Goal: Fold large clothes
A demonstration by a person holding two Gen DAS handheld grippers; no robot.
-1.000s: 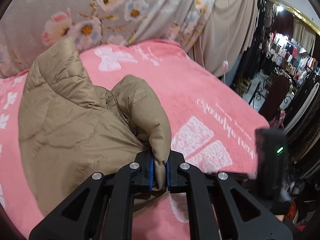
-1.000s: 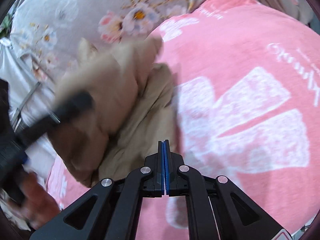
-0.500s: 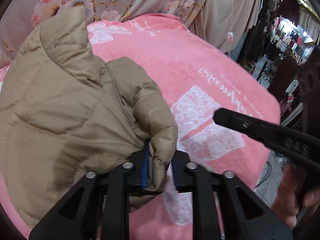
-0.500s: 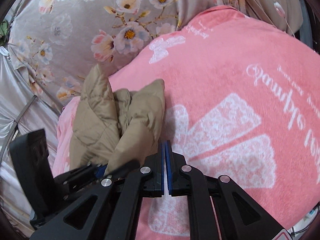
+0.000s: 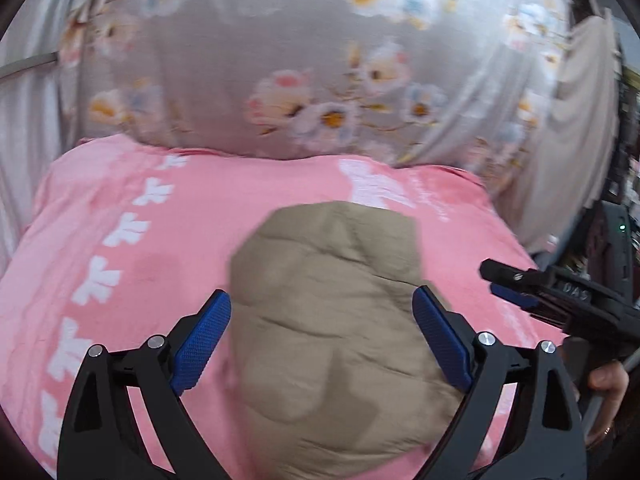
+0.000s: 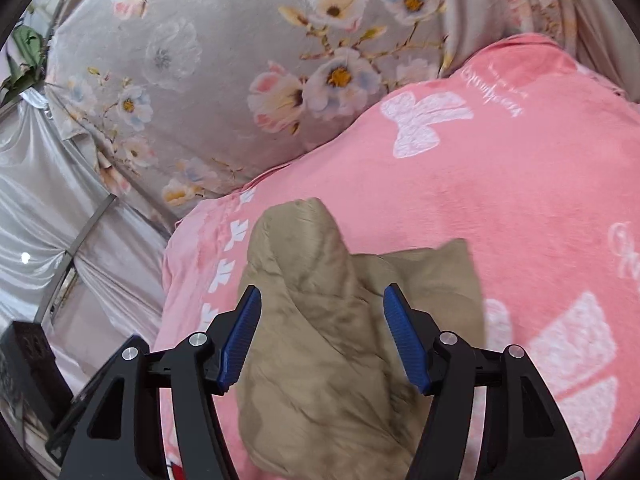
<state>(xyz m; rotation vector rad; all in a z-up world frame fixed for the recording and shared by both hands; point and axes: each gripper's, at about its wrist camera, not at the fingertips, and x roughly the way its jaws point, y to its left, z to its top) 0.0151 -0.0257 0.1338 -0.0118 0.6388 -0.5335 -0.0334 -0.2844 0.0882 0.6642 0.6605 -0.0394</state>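
Jacket let go on the blanket
Left gripper [image 5: 322, 336] and right gripper [image 6: 322, 338] jaws, just opened, spread above the folded jacket [image 5: 332, 320] on the blanket [image 5: 192, 216], pinching nothing.

- A pink blanket [image 6: 500, 208] with white bow shapes and white script covers the bed.
- A grey floral curtain [image 6: 224, 60] hangs just behind it, pink, white and blue blossoms across the fabric.
- Plain silvery drapes [image 6: 36, 208] hang at the left.
- A beige curtain [image 5: 576, 128] hangs at the right.
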